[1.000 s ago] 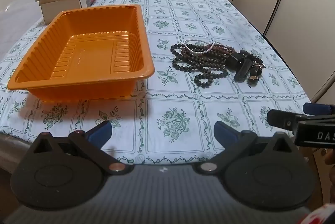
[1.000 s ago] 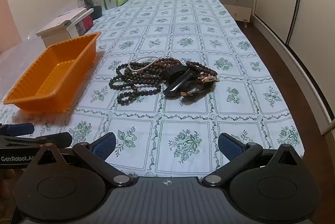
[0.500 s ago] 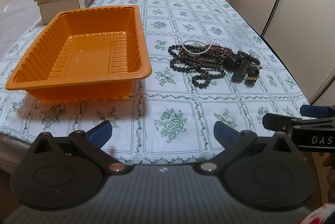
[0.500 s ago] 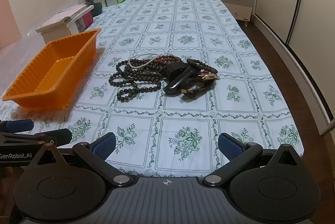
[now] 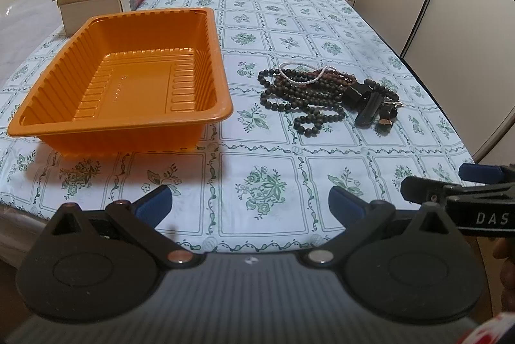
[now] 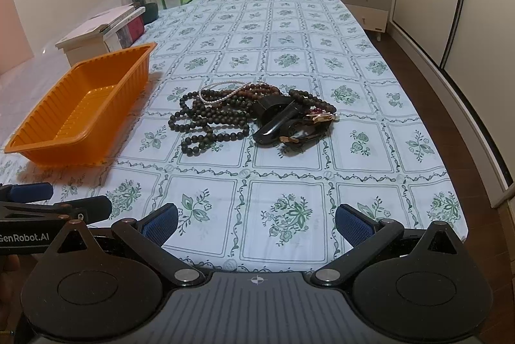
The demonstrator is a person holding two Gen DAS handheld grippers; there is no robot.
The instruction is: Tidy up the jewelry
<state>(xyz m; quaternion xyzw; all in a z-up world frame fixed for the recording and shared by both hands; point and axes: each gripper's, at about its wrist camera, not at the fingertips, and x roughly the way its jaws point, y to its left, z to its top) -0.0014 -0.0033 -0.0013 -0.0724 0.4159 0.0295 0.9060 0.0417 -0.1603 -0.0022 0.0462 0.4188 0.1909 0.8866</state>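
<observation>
The tangled heap of dark wooden bead strands (image 6: 212, 118), with a thin white pearl bracelet (image 6: 219, 93) draped over its far edge and a black watch with gold-toned buckle (image 6: 289, 125) pressed against its right side, lies on the green-and-white floral cloth (image 6: 289, 170) covering the surface, well apart from both tools. To its left stands the empty orange ribbed plastic tray (image 5: 128, 83), near the heap but not touching it, which is probably where the pieces belong. The right hand-held gripper (image 6: 257, 223) hangs low at the near edge with its blue pads spread wide and nothing between them; the left hand-held gripper (image 5: 249, 202) is likewise wide and empty, facing the gap between tray and heap. Since the strands overlap, a clean first pick would likely be the watch on the outer right, or the pearl bracelet on top, taken at a free loop so the rest does not drag along. Coming down steeply and closing on one strand only should avoid snagging the cloth.
</observation>
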